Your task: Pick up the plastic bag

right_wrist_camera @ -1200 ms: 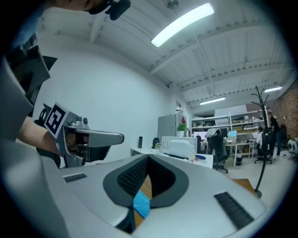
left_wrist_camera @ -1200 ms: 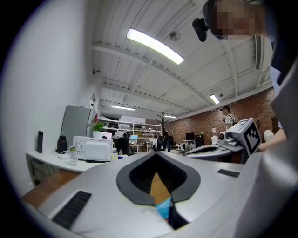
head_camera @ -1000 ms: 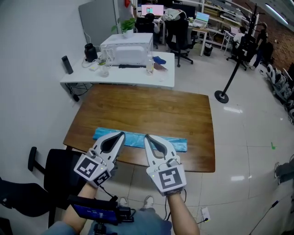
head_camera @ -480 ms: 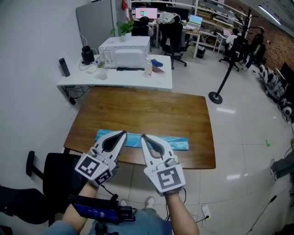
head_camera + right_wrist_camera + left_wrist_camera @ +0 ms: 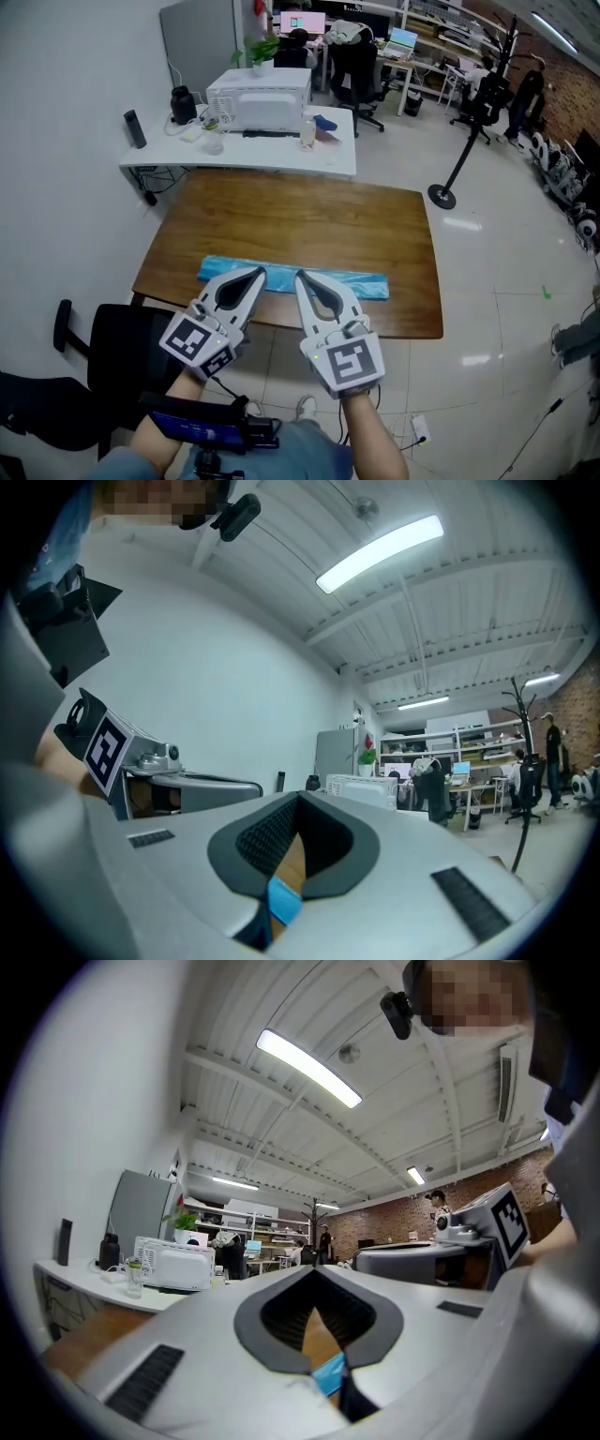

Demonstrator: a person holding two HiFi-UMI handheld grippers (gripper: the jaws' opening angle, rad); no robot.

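The blue plastic bag [image 5: 367, 284] is lying flat on the brown wooden bench [image 5: 309, 220], stretched along the bench's 6 o'clock edge and running from 9 o'clock toward 3 o'clock. In the head view the person is holding both grippers side by side over that near edge, their tips reaching over the middle of the bag and covering part of it. The left gripper [image 5: 261, 272] is pointing toward 1 o'clock and the right gripper [image 5: 300, 275] toward 11 o'clock, so the two are converging slightly without touching. In the left gripper view the left gripper [image 5: 314, 1267] is showing its fingers [image 5: 178, 1340] pressed together at the tips, gripping nothing; only a strip of the bag [image 5: 328, 1372] and some wood are showing through the dark-lined hollow behind the tips. The right gripper view is showing the same: the right gripper [image 5: 300, 796] is fully closed and empty, with a blue sliver of the bag [image 5: 284, 899] visible through its hollow. Whether either gripper is touching the bag cannot be told. At 12 o'clock beyond the brown bench, a white bench [image 5: 281, 157] is carrying a white machine [image 5: 258, 98].
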